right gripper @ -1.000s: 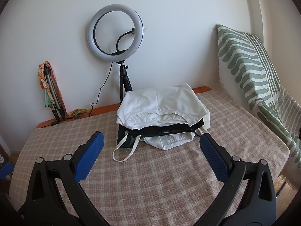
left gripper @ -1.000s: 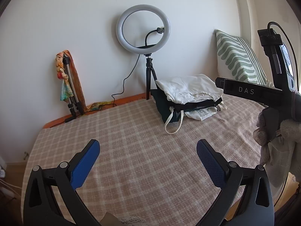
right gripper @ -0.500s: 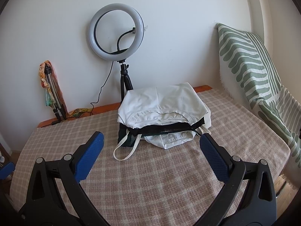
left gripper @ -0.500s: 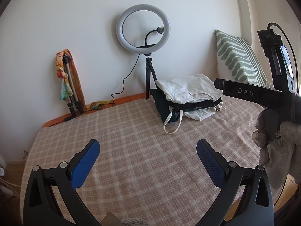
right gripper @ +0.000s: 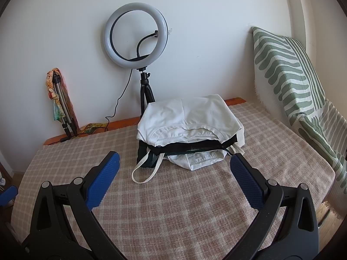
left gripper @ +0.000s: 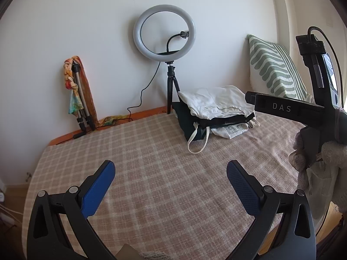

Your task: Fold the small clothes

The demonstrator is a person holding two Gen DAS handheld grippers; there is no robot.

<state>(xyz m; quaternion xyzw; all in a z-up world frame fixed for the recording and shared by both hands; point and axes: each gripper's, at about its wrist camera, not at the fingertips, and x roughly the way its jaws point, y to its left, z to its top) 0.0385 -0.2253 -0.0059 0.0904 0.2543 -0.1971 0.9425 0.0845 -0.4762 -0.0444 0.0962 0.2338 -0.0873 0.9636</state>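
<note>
Stack of folded clothes (right gripper: 190,134), white tops over a dark layer, on the checked bed (right gripper: 195,205) toward the wall, long axis crosswise: straight ahead of the nearer right gripper (right gripper: 173,179), right-forward of the left gripper (left gripper: 171,186); fingers wide apart, empty.

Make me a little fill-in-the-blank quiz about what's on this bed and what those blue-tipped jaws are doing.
1. The pile of clothes has a ____ garment on top.
2. The left gripper and right gripper both have their jaws ____.
3. Behind the pile, by the wall, stands a ____ light on a small tripod.
4. The blanket has a ____ pattern.

Missing words: white; open; ring; checked
</note>
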